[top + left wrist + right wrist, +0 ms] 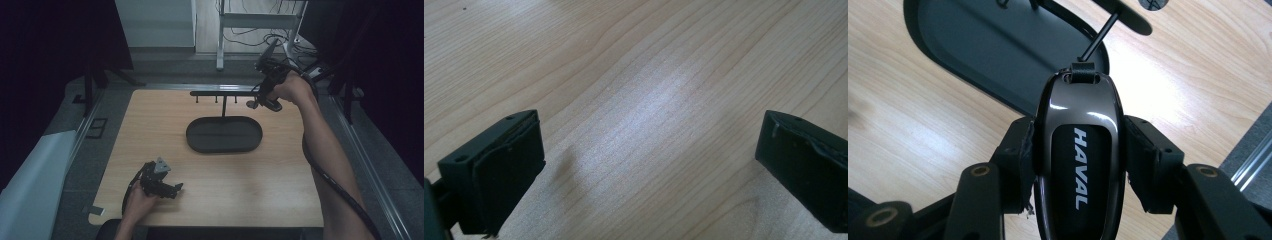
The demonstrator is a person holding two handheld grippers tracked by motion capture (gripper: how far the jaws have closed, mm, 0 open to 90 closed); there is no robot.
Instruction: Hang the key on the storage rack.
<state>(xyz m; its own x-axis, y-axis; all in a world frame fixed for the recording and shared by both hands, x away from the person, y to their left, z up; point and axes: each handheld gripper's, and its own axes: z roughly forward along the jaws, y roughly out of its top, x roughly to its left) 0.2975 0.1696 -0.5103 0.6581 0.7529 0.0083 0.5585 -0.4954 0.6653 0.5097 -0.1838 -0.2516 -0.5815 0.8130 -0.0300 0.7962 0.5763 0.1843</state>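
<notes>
Black jaws of the right gripper are pinched on the two long sides of a glossy car key, lettered HAVAL, so that its strap end points away from the hand. In the high view this right gripper is held up at the right end of the stand's crossbar, with the key just beside and below that end of the bar.

The step in hand is judged to be the hanging of the key on the stand. For that, the small loop at the key's far end is best kept free and facing the pegs under the bar; the grip is well placed low on the body, so the loop is not covered. The key should be brought level and slowly, since the glossy shell could slip between the pads if it is knocked against the bar.

Below the bar lies the oval tray on the wooden table. The left gripper rests near the table's front edge, its jaws spread wide over bare wood with nothing between them.
</notes>
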